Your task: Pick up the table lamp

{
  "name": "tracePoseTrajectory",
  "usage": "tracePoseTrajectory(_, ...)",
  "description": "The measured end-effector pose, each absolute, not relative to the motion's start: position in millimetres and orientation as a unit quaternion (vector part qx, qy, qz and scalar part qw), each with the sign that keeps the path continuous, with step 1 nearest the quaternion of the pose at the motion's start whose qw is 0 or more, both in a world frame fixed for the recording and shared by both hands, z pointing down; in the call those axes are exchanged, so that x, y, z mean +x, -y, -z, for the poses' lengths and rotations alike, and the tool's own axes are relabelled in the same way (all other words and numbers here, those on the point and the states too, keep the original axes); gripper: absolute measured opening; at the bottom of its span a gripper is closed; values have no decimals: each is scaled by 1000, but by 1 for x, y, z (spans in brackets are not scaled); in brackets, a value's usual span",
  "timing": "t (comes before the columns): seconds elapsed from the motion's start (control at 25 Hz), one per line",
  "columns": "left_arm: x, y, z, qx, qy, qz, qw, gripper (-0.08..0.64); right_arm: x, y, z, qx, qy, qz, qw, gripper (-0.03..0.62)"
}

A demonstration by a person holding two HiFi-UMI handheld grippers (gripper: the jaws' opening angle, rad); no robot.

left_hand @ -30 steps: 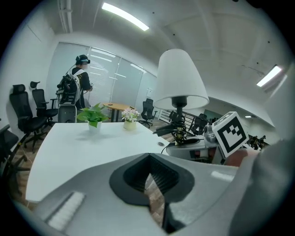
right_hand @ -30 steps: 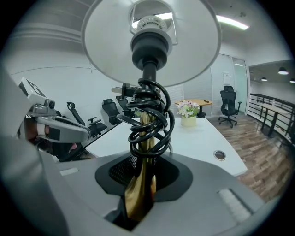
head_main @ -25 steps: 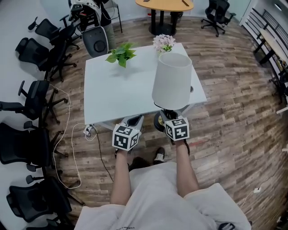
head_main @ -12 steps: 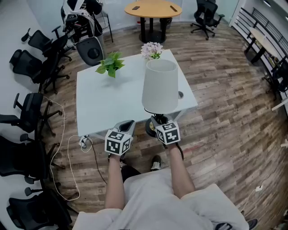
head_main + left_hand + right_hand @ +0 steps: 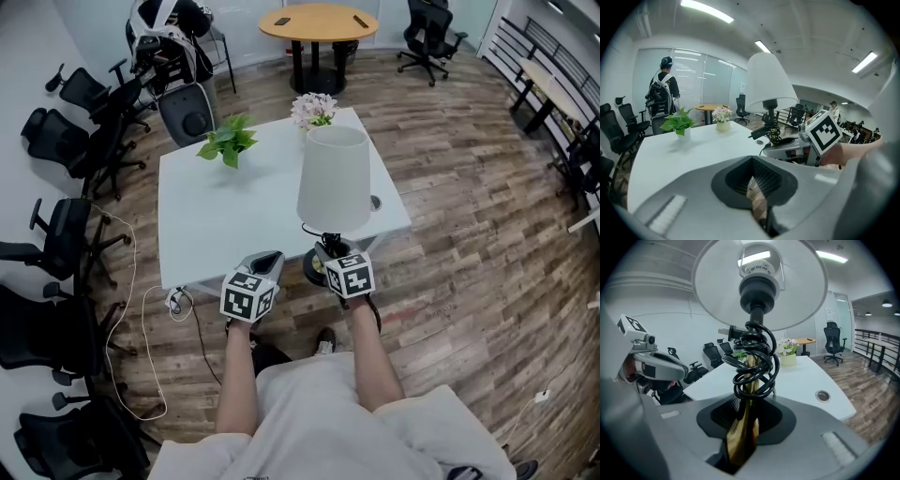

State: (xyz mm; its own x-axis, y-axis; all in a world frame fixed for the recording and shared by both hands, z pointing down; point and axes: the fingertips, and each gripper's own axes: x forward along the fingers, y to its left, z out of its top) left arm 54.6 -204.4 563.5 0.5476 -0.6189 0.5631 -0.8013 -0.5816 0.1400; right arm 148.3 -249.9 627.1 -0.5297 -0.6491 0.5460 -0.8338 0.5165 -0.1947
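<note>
The table lamp has a white shade (image 5: 334, 178), a brass stem (image 5: 745, 427) wound with black cord (image 5: 754, 362), and a dark base (image 5: 315, 269). It stands upright in the air over the white table's near right edge. My right gripper (image 5: 330, 255) is shut on the brass stem just below the cord coil. In the left gripper view the shade (image 5: 768, 84) rises to the right. My left gripper (image 5: 264, 264) hovers beside it at the table's front edge, jaws together with nothing between them.
On the white table (image 5: 225, 211) stand a green plant (image 5: 228, 139) and a pot of flowers (image 5: 315, 108) at the far side, with a cable hole (image 5: 375, 201) at the right. Black office chairs (image 5: 56, 234) line the left. A cable (image 5: 141, 309) trails on the wood floor.
The head view has pulled back a little. The lamp stays held in my right gripper at the table's front edge, and the left gripper keeps its place beside it.
</note>
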Motion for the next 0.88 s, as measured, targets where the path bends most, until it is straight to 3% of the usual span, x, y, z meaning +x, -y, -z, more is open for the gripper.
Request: tracePoseTrajectory(0.88,78,201,-566,856,412,-240,201,0,168,257,-629,434,848,-230,200,126)
